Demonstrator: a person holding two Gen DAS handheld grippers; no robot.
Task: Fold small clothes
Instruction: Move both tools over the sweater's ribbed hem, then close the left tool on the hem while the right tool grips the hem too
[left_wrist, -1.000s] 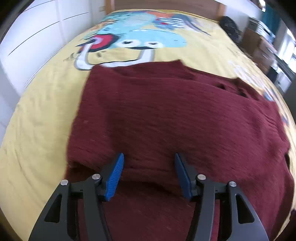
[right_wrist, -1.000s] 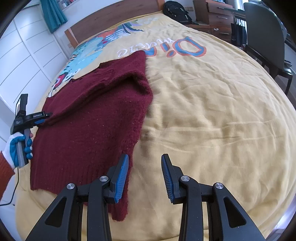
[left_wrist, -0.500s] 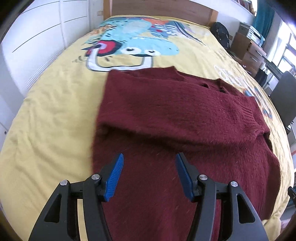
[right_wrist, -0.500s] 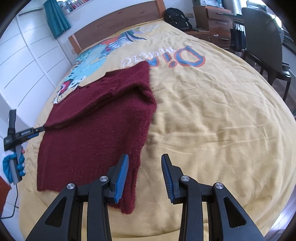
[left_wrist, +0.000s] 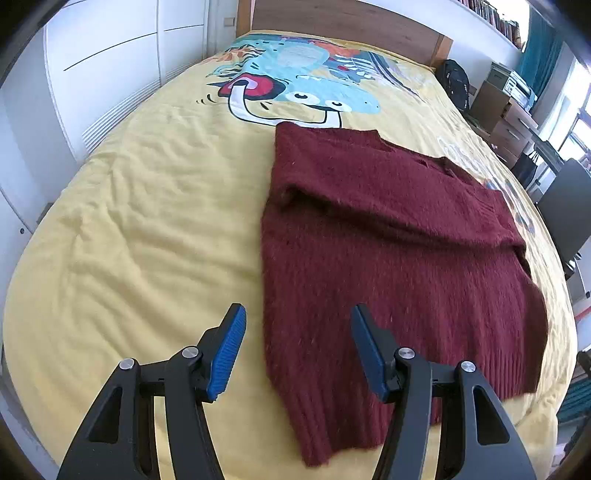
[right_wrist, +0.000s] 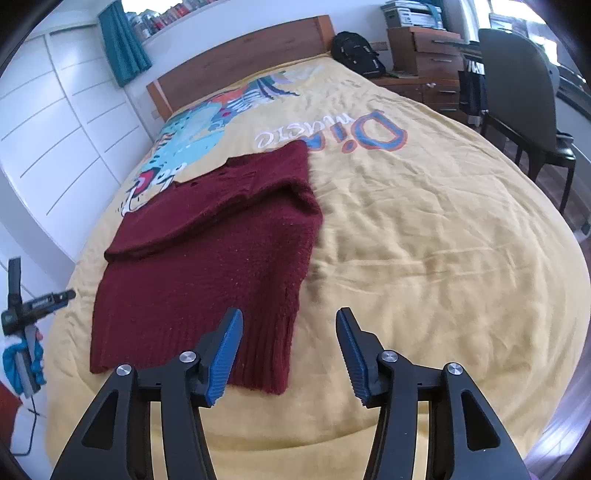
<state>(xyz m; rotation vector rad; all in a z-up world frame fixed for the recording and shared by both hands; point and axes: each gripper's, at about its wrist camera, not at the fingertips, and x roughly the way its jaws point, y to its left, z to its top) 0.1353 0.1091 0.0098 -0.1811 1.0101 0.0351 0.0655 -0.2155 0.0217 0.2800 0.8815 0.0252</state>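
We have drawn both tools back from the maroon sweater (left_wrist: 388, 251) since a second ago, the left gripper (left_wrist: 295, 350) now straddling its near-left hem edge, the right gripper (right_wrist: 288, 350) above its near-right corner; both hang released, jaws wide, holding nothing. The sweater lies on the yellow bedspread (right_wrist: 424, 240), sleeves apparently folded across the chest. We judge the sleeve fold done; next we must grip both hem corners and carry them toward the collar. Beyond, the headboard (right_wrist: 240, 55) and desk chair (right_wrist: 517, 92). How the sleeves lie beneath the fold stays hidden.
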